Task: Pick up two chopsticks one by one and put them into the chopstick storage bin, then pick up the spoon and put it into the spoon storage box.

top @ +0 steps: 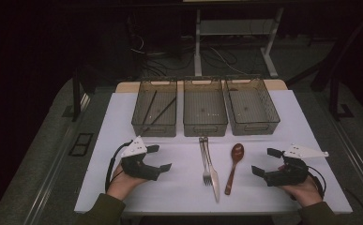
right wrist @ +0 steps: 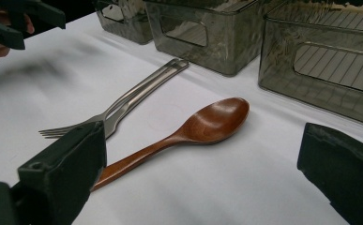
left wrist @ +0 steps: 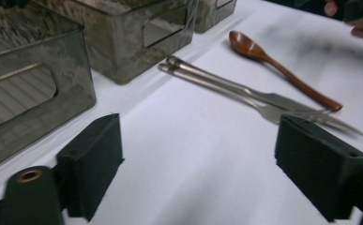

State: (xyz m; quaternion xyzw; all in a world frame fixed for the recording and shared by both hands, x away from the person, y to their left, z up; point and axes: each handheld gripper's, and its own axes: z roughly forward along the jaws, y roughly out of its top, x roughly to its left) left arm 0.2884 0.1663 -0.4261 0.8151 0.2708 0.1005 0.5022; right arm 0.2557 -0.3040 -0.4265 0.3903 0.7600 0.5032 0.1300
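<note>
A metal fork point(top: 206, 161) and knife point(top: 213, 176) lie side by side on the white table point(top: 179, 187), with a brown wooden spoon point(top: 233, 164) just to their right. My left gripper point(top: 160, 158) rests at the left of the cutlery, open, with nothing between its jaws. In the left gripper view its jaws point(left wrist: 198, 140) frame bare table, with the fork and knife point(left wrist: 245, 91) and the spoon point(left wrist: 282, 70) beyond. My right gripper point(top: 263, 161) sits to the right of the spoon, open and empty. In the right gripper view the spoon point(right wrist: 202, 124) lies between its jaws, untouched.
Three clear grey bins stand in a row at the back: left bin point(top: 154, 126), middle bin point(top: 205, 127), right bin point(top: 254, 126). Two dark chopsticks point(top: 153, 108) lie in the left bin. The table's front edge runs just behind both hands.
</note>
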